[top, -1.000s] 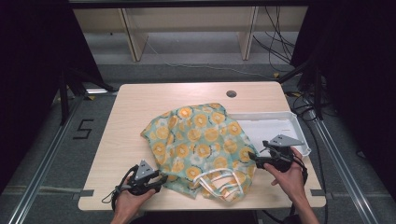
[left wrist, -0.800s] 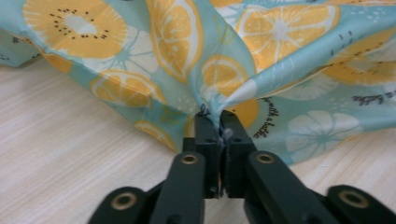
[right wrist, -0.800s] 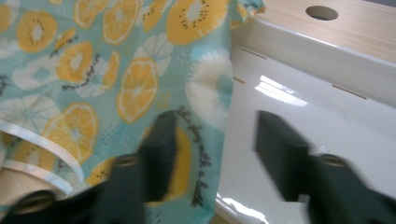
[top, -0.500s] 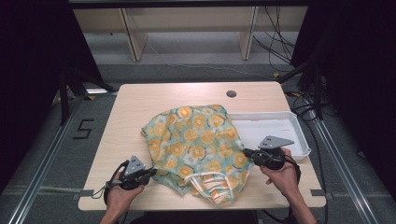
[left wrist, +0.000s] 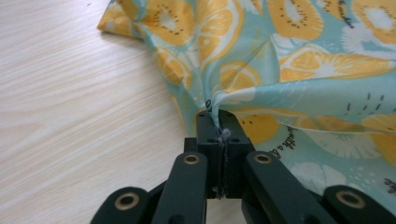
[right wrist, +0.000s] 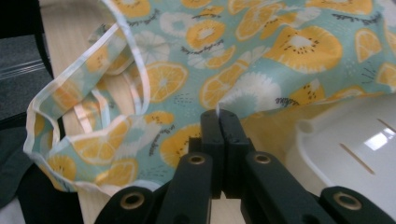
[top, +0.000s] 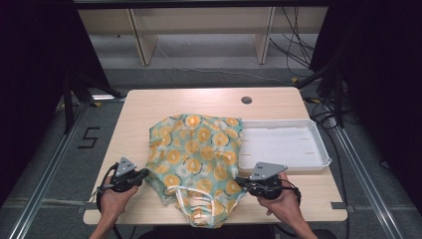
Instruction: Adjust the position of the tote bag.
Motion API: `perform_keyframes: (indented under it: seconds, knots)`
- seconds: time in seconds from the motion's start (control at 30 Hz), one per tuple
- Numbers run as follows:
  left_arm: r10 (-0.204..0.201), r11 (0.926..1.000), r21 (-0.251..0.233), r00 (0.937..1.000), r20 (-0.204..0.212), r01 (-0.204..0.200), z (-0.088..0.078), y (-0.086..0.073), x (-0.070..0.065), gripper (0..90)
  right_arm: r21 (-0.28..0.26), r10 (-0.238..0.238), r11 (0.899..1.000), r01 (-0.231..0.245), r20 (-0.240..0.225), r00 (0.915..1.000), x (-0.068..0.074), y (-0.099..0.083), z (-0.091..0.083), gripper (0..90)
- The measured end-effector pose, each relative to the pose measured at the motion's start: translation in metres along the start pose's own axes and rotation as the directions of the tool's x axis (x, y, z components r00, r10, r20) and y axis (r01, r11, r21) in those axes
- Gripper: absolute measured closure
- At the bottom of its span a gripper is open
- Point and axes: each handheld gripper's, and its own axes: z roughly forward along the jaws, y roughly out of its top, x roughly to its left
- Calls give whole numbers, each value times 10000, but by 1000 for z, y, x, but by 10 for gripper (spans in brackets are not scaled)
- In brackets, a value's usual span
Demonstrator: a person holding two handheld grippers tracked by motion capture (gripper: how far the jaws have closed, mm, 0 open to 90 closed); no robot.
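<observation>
A person at a pale wooden tabletop (top: 164, 102) holds 2 grippers against a fruit-print garment (top: 196, 149), teal cloth covered in orange slices. The left gripper (top: 141, 174) has its jaws closed on the garment's left edge; in the left gripper view (left wrist: 219, 122) a pinch of fabric and a few loose threads sit squeezed between the black jaws, with the cloth fanning up and away beyond their tips. The right gripper (top: 242, 182) is likewise clamped on the garment's right edge, and the right gripper view (right wrist: 218, 117) shows the fabric rising from between its shut jaws. Both sets of jaws have just been closing, with cloth between them. The garment lies spread between the 2 sets of jaws, its white-trimmed straps (right wrist: 114, 93) hanging over the near edge of the tabletop, to the left of the right jaws in their own view. A white tray (top: 283, 147) sits just beyond the right jaws, the cloth's edge touching its rim.
</observation>
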Motion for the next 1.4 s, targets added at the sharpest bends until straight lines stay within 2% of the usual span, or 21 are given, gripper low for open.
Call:
perform_keyframes:
  seconds: [0.1, 0.2, 0.23, 0.27, 0.3, 0.33, 0.37, 0.4, 0.47, 0.5, 0.77, 0.8, 0.83, 0.87, 0.9, 0.93, 0.97, 1.0, 1.13, 1.2, 1.4]
  knots:
    - [1, 10000, 61, 10000, -19, -1, 0, 0, 1, 865, 243, -156, 9996, 157, -69, 9999, 3, -1, 7, 900]
    - [175, 9995, 266, 9998, -28, -174, 0, 0, -2, 738, 523, -254, 9983, 251, 42, 9997, 1, -5, 12, 846]
    - [193, 9993, 333, 9998, -21, -192, -1, 1, -3, 738, 639, -13, 9980, -7, 308, 9995, 0, -6, 10, 799]
    - [-77, 9992, 391, 9999, 131, 72, -4, 1, -7, 634, 636, 195, 9977, -229, 542, 9983, -2, -4, 7, 662]
    - [-77, 9992, 391, 9999, 131, 72, -4, 1, -7, 619, 636, 195, 9977, -229, 542, 9983, -2, -4, 7, 662]
    - [-194, 9993, 317, 9998, 46, 192, -6, 0, -10, 619, 420, 267, 9987, -301, 793, 9965, -2, -2, 3, 586]
    - [-219, 9993, 296, 9998, 37, 218, -11, 0, -12, 547, 125, 270, 9995, -279, 680, 9973, -2, 2, -4, 494]
    - [-226, 9990, 378, 9997, 44, 224, -17, 1, -15, 547, 125, 270, 9995, -279, 680, 9973, -2, 2, -4, 494]
    - [-253, 9996, 153, 9997, -37, 253, -26, 3, -21, 477, -273, 619, 9978, -610, 301, 9976, 2, 7, -12, 421]
    - [-219, 9997, -136, 9997, -46, 219, -34, 4, -30, 473, -274, 510, 9983, -507, 105, 9986, 5, 8, -12, 417]
    - [112, 9996, -264, 9993, 344, -103, -48, -3, -51, 467, -293, 54, 9995, -84, -1016, 9948, 31, 15, -5, 380]
    - [436, 9990, 71, 9983, 384, -439, -51, -4, -50, 467, -367, 58, 9993, -112, -1457, 9893, 38, 15, -1, 378]
    - [148, 9997, -221, 9988, 473, -138, -50, -5, -55, 469, -427, -267, 9989, 196, -1734, 9845, 40, 15, 4, 373]
    - [148, 9997, -221, 9988, 473, -138, -50, -5, -55, 471, -427, -267, 9989, 196, -1734, 9845, 40, 15, 4, 373]
    - [89, 9998, -204, 9983, 583, -77, -50, -5, -56, 471, -176, -293, 9995, 260, -2243, 9741, 48, 13, 12, 366]
    - [348, 9994, -15, 9962, 797, -348, -52, -6, -53, 474, -48, -296, 9996, 293, -2379, 9708, 52, 11, 17, 366]
    - [196, 9998, -29, 9962, 845, -194, -51, -6, -54, 476, 215, -318, 9990, 385, -2522, 9671, 57, 10, 21, 367]
    - [-95, 9996, -266, 9965, 832, 117, -49, -7, -56, 476, 353, -408, 9980, 515, -2542, 9663, 61, 8, 24, 367]
    - [-185, 9996, -215, 9964, 823, 204, -50, -7, -56, 479, 615, -472, 9958, 682, -2945, 9545, 71, 4, 34, 366]
    - [-351, 9983, -434, 9937, 1067, 400, -51, -6, -56, 475, 834, -473, 9935, 770, -3126, 9487, 78, 2, 43, 350]
    - [-220, 9986, -448, 9947, 1005, 266, -52, -4, -57, 468, 1041, -594, 9896, 997, -3353, 9402, 84, -3, 52, 335]
